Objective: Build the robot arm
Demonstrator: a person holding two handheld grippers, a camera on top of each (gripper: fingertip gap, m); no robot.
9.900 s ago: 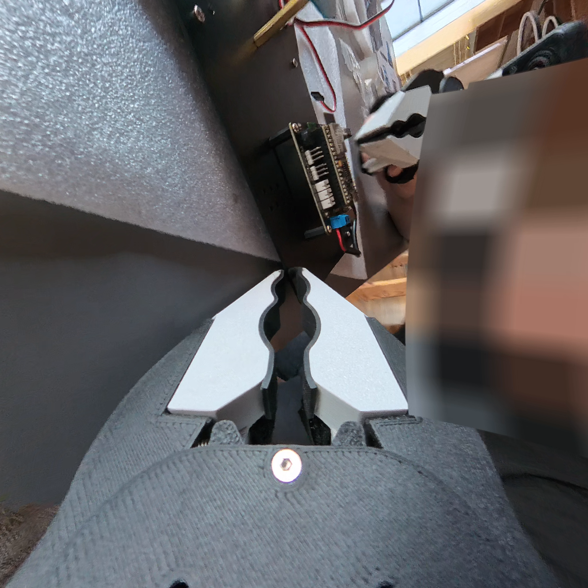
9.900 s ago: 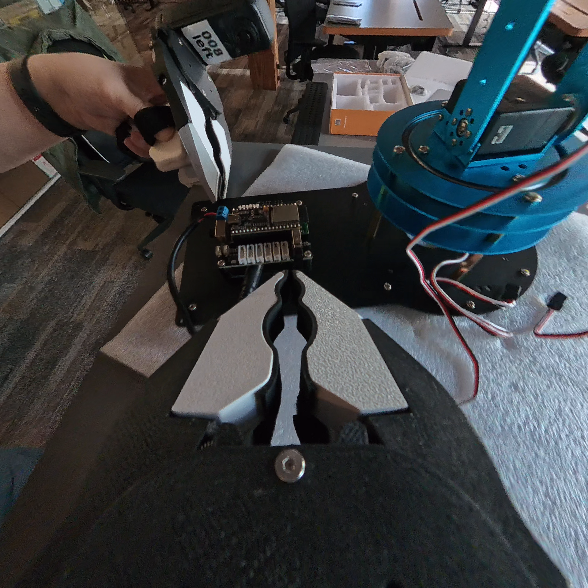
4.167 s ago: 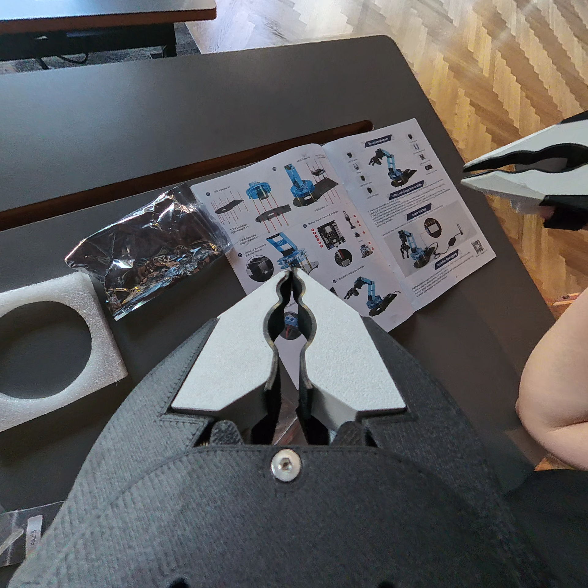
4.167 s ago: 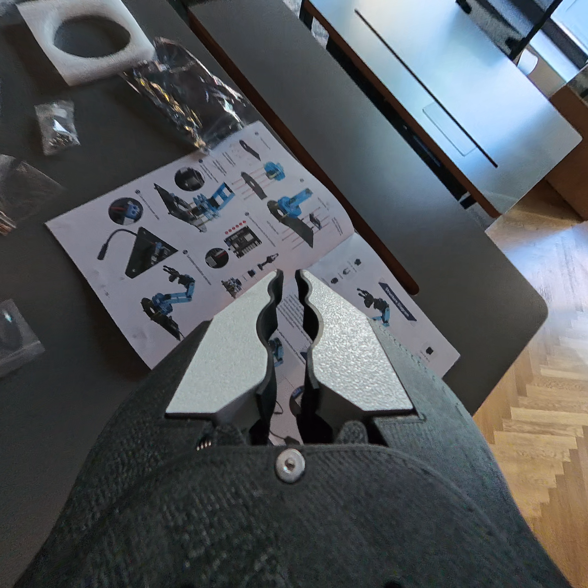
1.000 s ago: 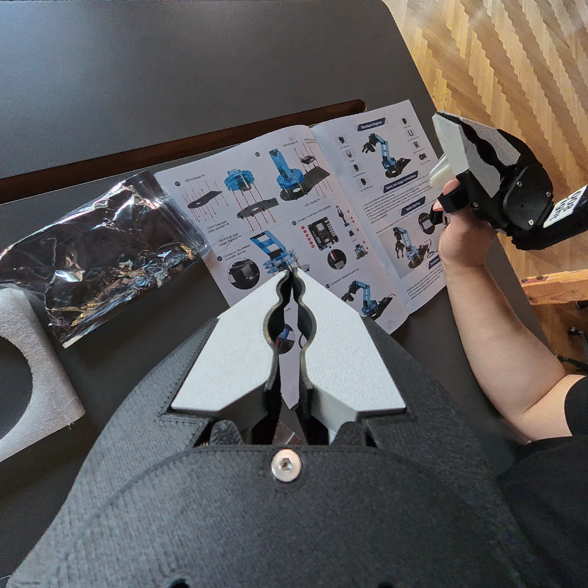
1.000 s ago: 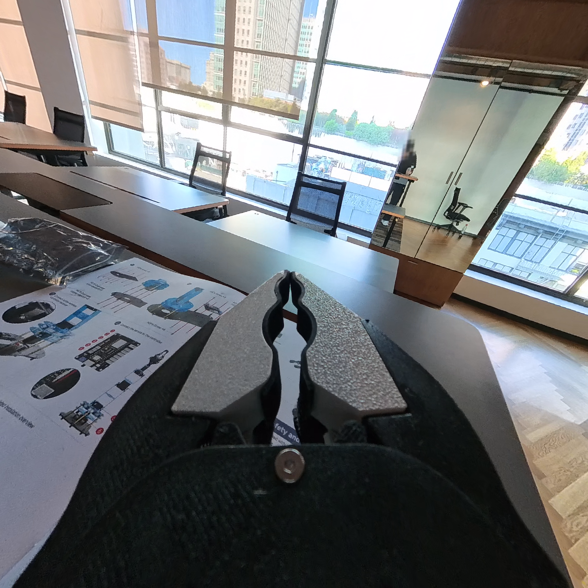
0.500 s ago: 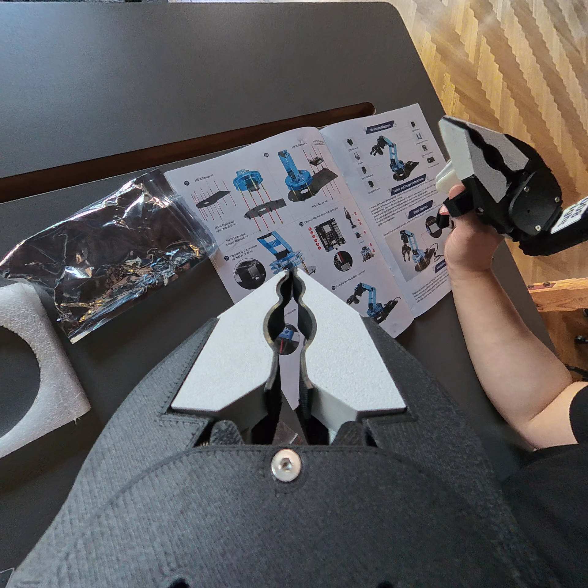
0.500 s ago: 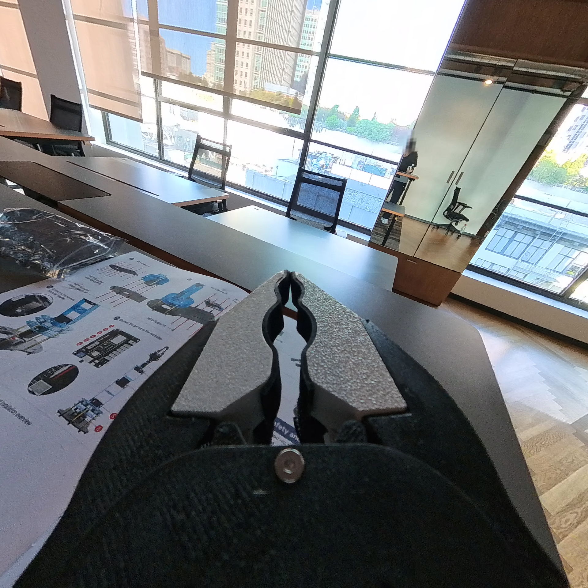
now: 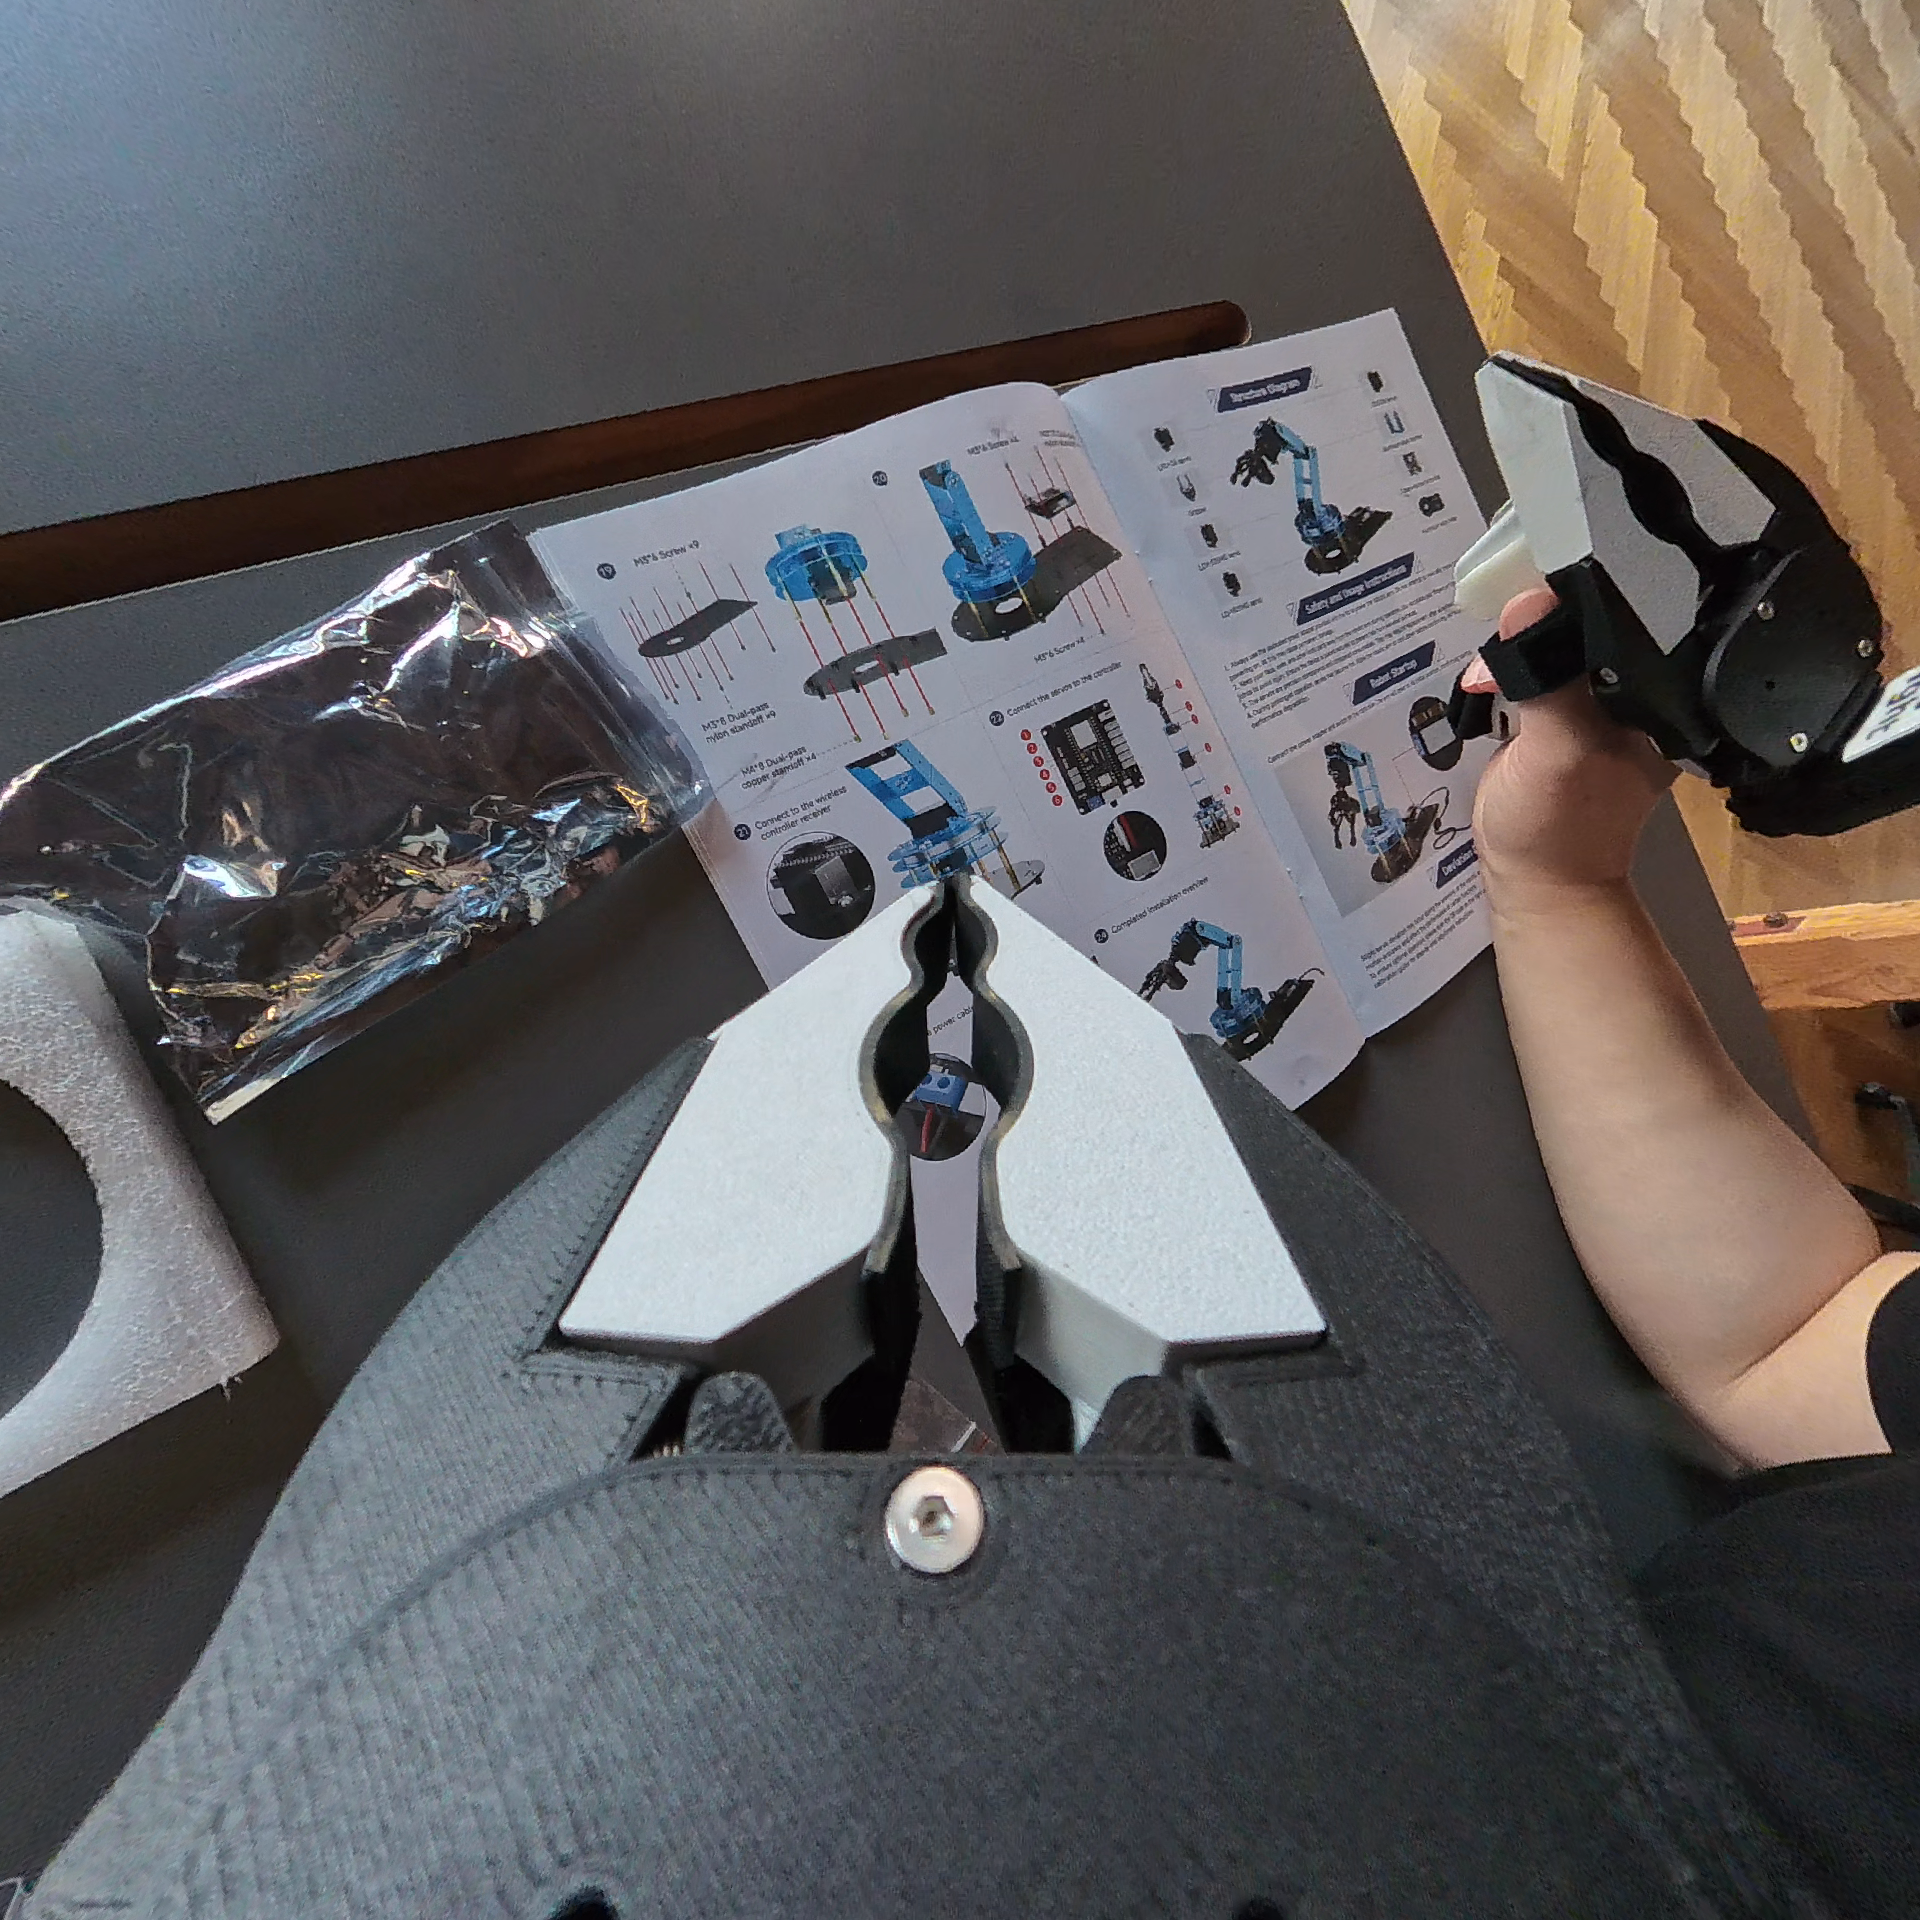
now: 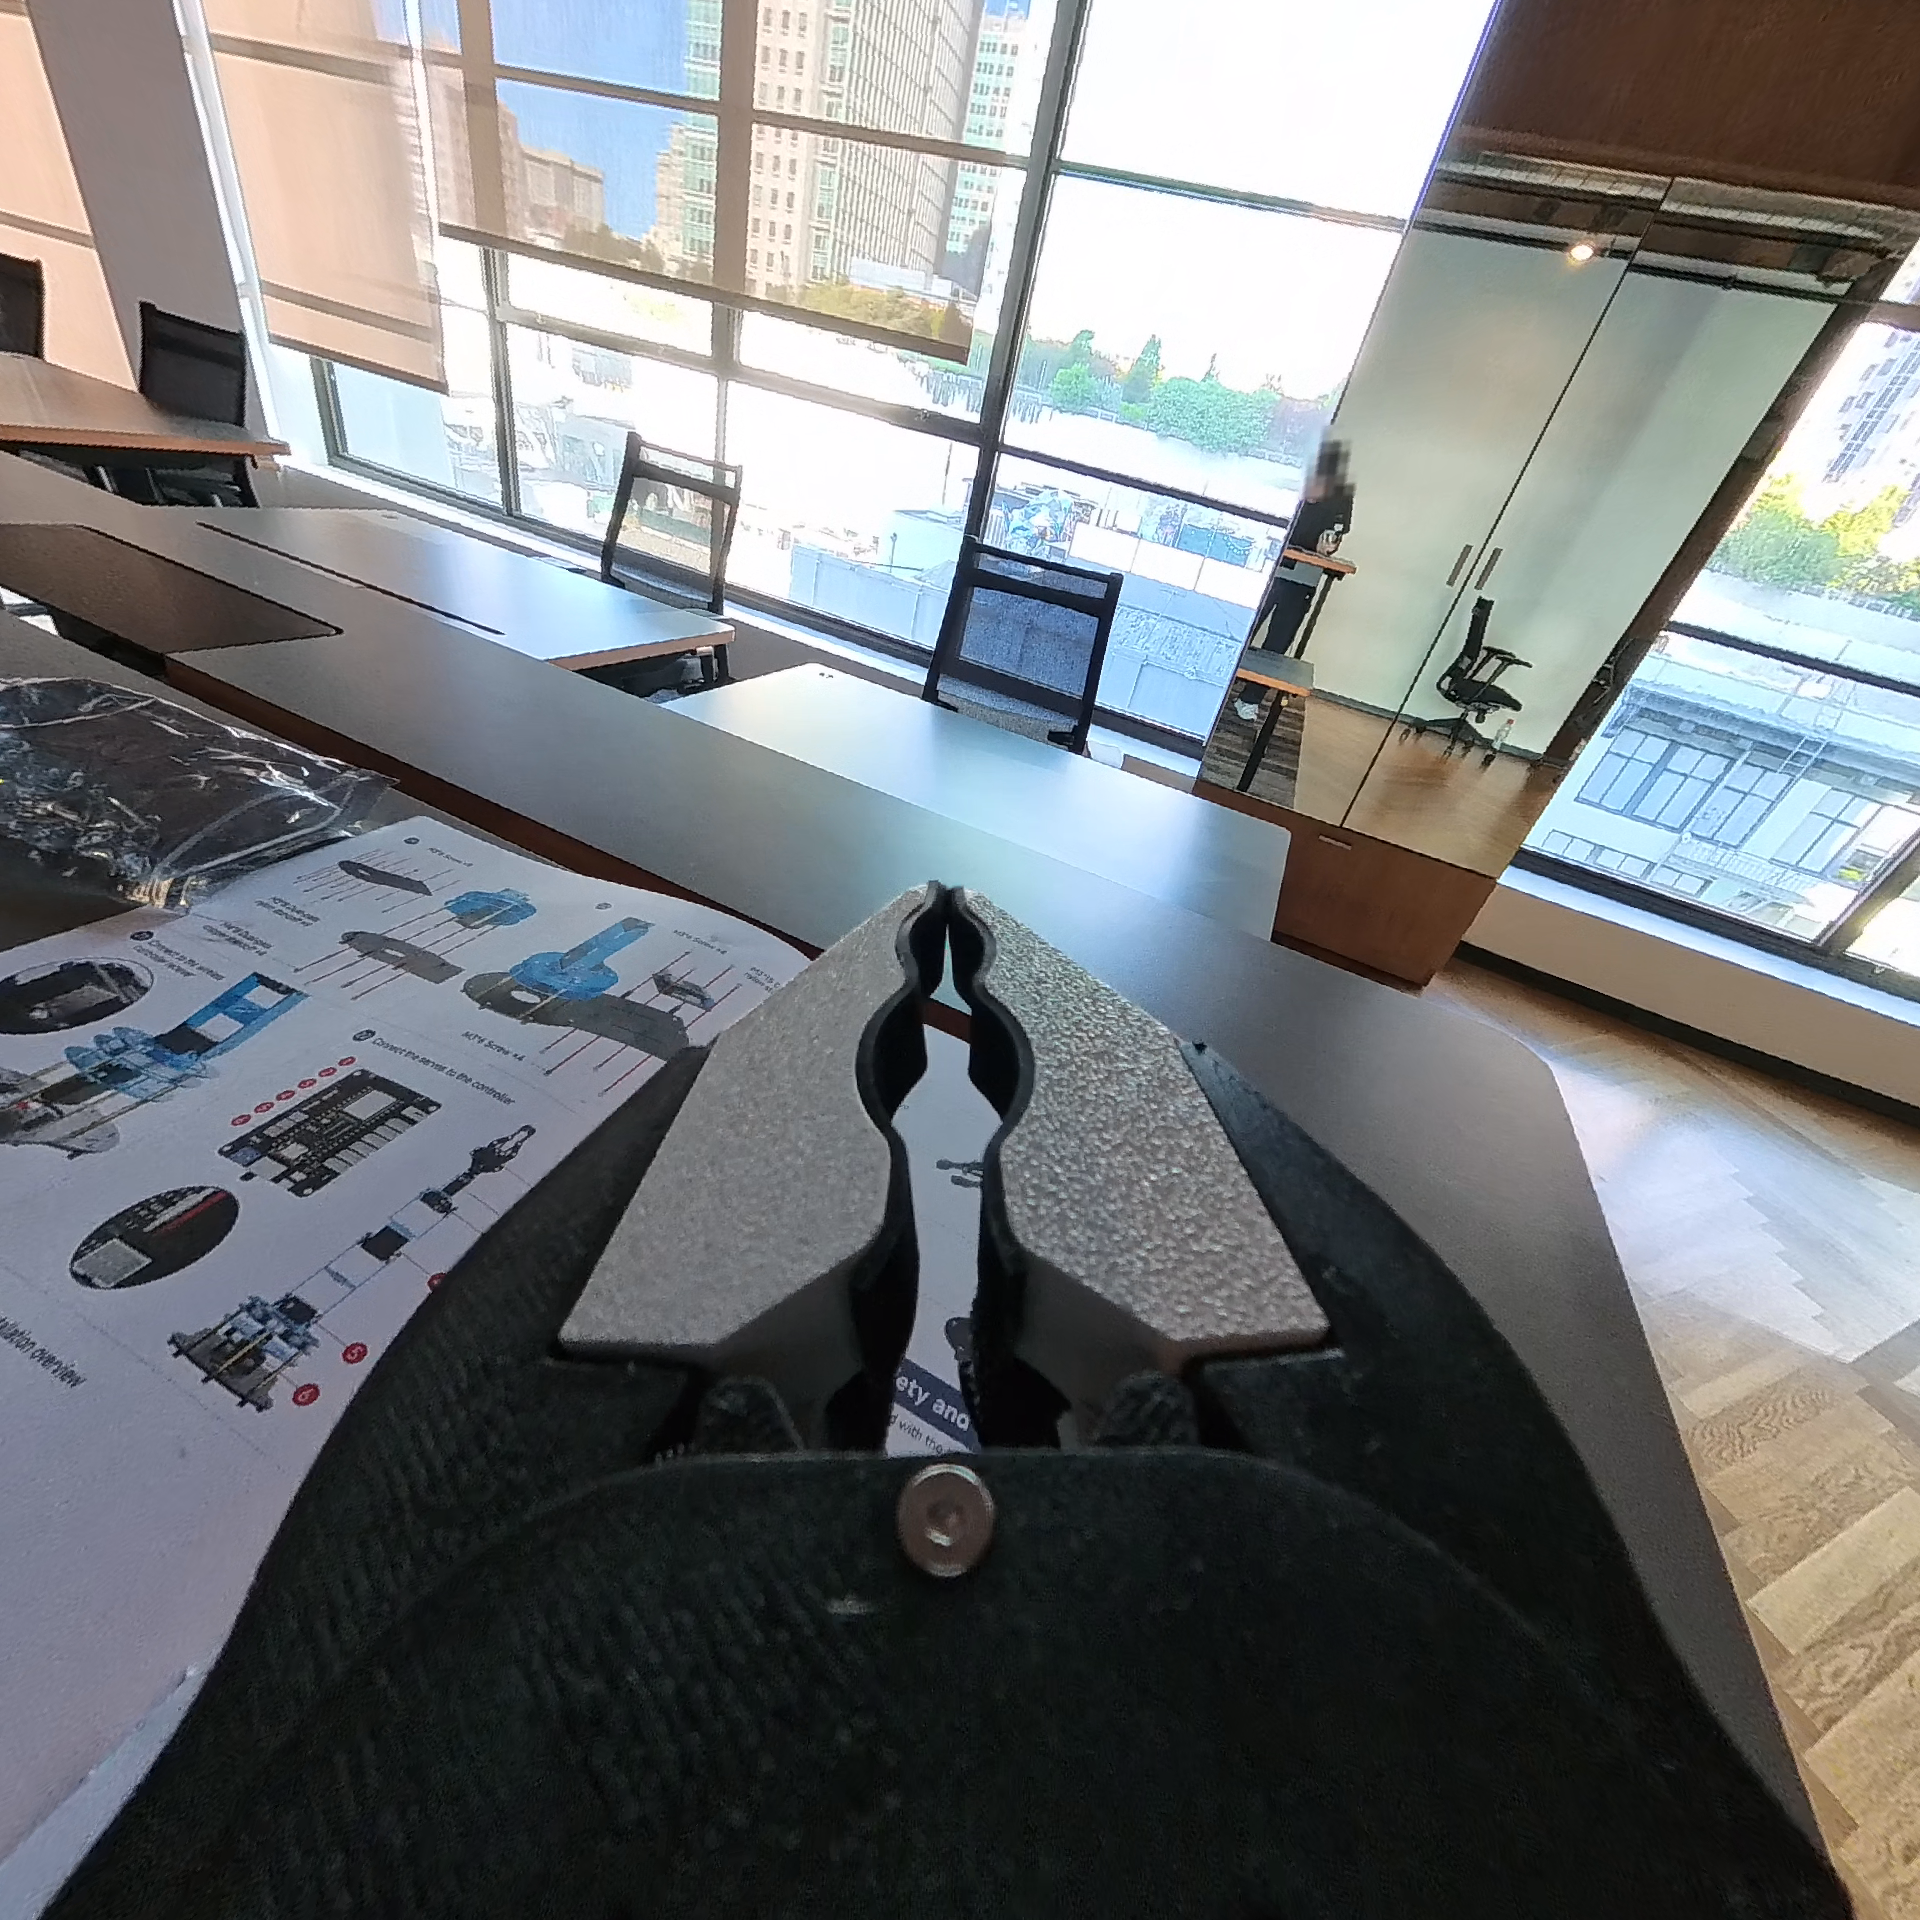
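Observation:
An open instruction booklet (image 9: pixel 1039 665) with pictures of a blue robot arm lies flat on the dark table (image 9: pixel 623 208). My left gripper (image 9: pixel 951 888) is shut and empty, held above the booklet's lower middle. My right gripper (image 9: pixel 1507 384) is held in a hand (image 9: pixel 1548 810) over the booklet's right page, fingers pointing up and away. In the right wrist view the right gripper (image 10: pixel 943 891) is shut and empty, looking level across the booklet (image 10: pixel 312 1091) and the table's far edge.
A crumpled silver foil bag (image 9: pixel 343 727) lies left of the booklet and also shows in the right wrist view (image 10: pixel 135 800). White foam with a round hole (image 9: pixel 104 1195) lies at far left. Wooden floor (image 9: pixel 1662 208) lies beyond the table's right edge. More desks and chairs (image 10: pixel 1029 644) stand before the windows. Tip to tip, the grippers are about 25 cm apart.
Both grippers left the blue robot arm's board and came over the booklet. The right gripper tipped up from facing the pages to looking across the room. Little has moved in the last second.

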